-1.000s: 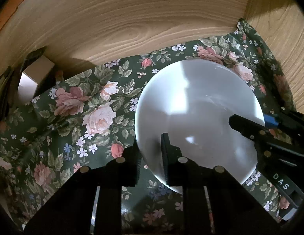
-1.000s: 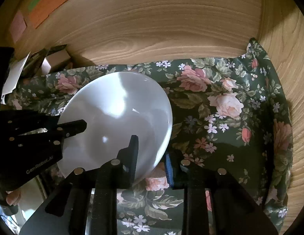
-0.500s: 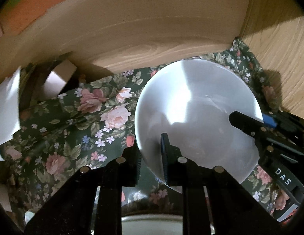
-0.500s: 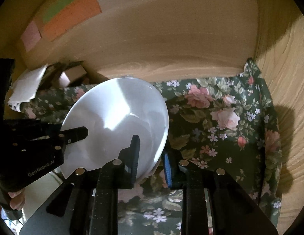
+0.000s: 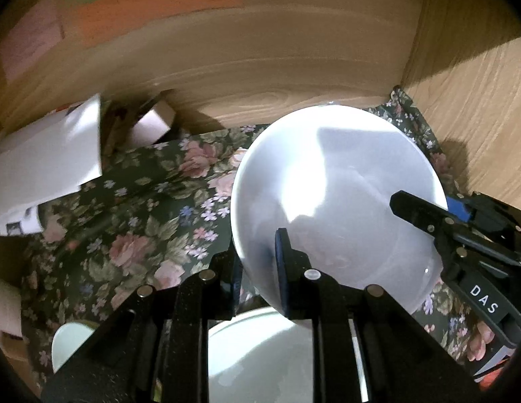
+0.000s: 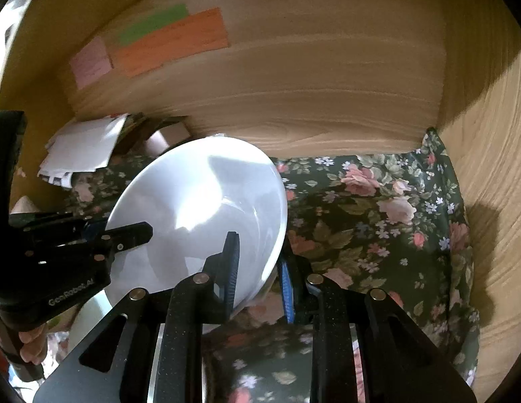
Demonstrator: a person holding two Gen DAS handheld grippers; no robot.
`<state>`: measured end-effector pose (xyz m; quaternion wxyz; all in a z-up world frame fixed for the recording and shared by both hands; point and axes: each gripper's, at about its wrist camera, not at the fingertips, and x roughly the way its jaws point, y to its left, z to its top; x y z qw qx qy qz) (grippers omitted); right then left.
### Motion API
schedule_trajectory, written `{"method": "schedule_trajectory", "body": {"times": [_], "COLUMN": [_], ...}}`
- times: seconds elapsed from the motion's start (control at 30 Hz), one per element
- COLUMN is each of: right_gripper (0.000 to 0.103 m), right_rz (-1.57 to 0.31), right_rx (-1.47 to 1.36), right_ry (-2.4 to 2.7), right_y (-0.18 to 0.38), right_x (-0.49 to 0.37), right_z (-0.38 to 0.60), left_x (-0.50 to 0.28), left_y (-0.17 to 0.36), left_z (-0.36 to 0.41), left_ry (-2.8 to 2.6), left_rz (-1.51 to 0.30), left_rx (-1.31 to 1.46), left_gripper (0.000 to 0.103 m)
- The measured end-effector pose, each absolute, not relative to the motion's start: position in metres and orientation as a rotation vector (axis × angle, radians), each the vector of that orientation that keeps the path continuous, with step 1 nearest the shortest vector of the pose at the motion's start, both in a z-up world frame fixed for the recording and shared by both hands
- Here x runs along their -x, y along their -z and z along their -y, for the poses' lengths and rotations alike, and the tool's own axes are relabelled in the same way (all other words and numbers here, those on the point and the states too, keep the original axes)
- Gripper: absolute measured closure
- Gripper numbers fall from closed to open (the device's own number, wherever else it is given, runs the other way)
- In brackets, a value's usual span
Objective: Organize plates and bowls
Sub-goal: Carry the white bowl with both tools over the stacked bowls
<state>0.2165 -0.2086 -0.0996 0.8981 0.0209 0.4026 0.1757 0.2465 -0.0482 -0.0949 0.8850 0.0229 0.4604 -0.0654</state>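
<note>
Two grippers hold one white plate (image 5: 334,194) above the floral cloth (image 5: 153,215): the left gripper (image 5: 257,268) has its jaws clamped on the near-left rim, the right gripper (image 6: 258,268) on the right rim. Another plate (image 5: 260,352) lies below.

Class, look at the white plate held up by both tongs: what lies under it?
Under the white plate lie the floral cloth and part of another white dish. The rest of that dish and the cloth directly beneath stay hidden.
</note>
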Motion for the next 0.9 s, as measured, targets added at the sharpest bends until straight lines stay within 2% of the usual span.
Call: {"method": "schedule_trajectory", "body": {"times": [0.9], "right_gripper": [0.083], "right_rz": [-0.807], "right_rx": [0.004], "right_ry": [-0.494], "right_y": [0.093], "right_x": [-0.150], "right_z": [0.104], "left_x": [-0.146], "left_y": [0.091], "left_z": [-0.063], "left_ry": [0.018], "left_rz": [-0.910], "left_rx": [0.083], "left_gripper": [0.085]}}
